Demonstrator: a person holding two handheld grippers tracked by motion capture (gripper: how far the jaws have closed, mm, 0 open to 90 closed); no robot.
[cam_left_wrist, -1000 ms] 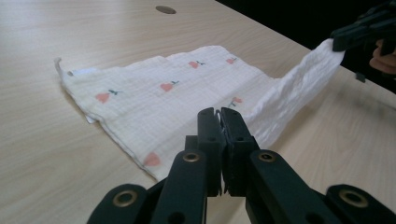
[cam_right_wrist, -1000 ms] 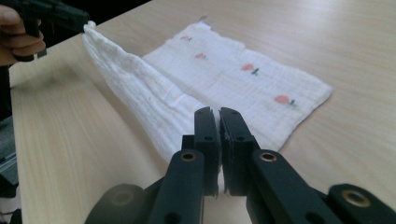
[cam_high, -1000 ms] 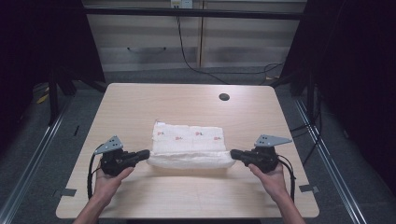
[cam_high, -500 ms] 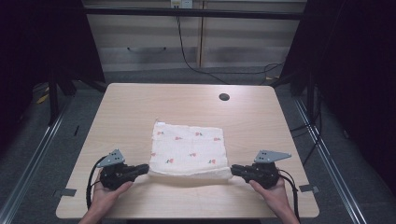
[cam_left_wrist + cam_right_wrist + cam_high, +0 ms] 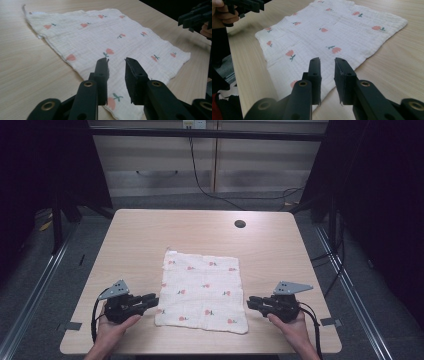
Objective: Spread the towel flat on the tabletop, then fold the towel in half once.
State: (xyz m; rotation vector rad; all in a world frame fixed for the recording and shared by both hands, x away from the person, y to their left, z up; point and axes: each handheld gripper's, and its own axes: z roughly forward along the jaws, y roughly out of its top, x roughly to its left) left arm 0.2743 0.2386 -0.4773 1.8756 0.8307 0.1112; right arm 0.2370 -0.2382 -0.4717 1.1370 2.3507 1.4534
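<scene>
A white cloth (image 5: 202,290) printed with small red tulips lies spread flat on the wooden table (image 5: 145,235). My left gripper (image 5: 153,299) rests low at the cloth's near left corner. Its jaws have just been opening and stand apart, with nothing pinched between them. In the left gripper view its jaws (image 5: 117,61) hover over the cloth (image 5: 100,32). My right gripper (image 5: 251,302) sits at the near right corner, its jaws also just opened and holding nothing. The right gripper view shows its jaws (image 5: 327,61) above the cloth's edge (image 5: 332,27).
A dark round hole (image 5: 240,224) marks the table's far right part. The table's near edge runs just behind my hands. Black frame posts and cables stand on the floor beyond the table. In each gripper view the other gripper (image 5: 197,16) (image 5: 244,5) appears across the cloth.
Both grippers drew the cloth's near edge toward the person, unfolding it flat. They then opened and let go of the corners.
</scene>
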